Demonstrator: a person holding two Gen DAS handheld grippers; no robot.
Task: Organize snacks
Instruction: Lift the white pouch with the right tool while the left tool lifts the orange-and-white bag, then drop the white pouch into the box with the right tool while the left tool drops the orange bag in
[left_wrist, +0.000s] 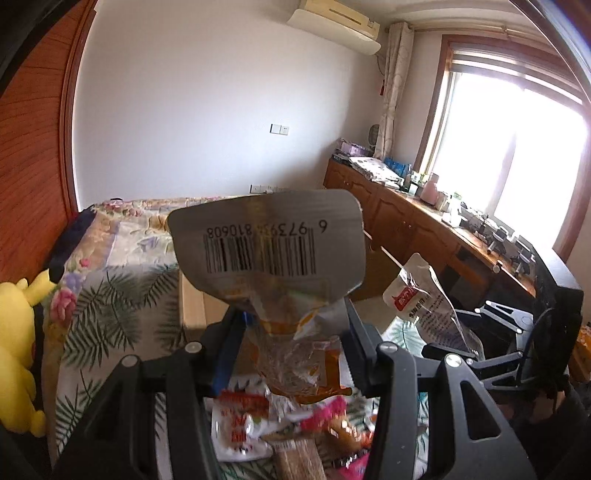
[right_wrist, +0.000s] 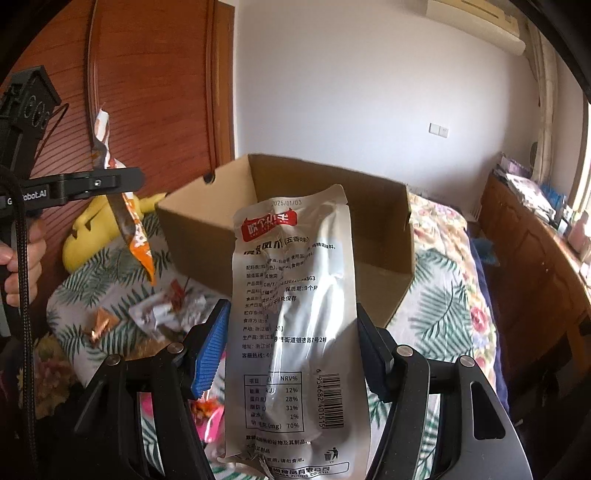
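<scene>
In the left wrist view my left gripper (left_wrist: 291, 332) is shut on an orange and silver snack packet (left_wrist: 269, 240), which stands upright with its barcode side toward the camera. The right wrist view shows the same packet (right_wrist: 135, 229) hanging from the left gripper (right_wrist: 118, 184) at the left, above the bed. My right gripper (right_wrist: 291, 343) is shut on a silver pouch (right_wrist: 295, 295) with a red label and printed text, held up in front of an open cardboard box (right_wrist: 207, 229). That pouch (left_wrist: 424, 295) also shows at the right of the left wrist view.
Several loose snack packets (right_wrist: 166, 314) lie on the floral bedspread (right_wrist: 443, 302) below both grippers, a pink one (right_wrist: 210, 421) among them. A yellow plush toy (left_wrist: 18, 350) sits at the bed's left edge. A person's hand (right_wrist: 22, 266) holds the left gripper. Wooden cabinets (left_wrist: 406, 221) run under the window.
</scene>
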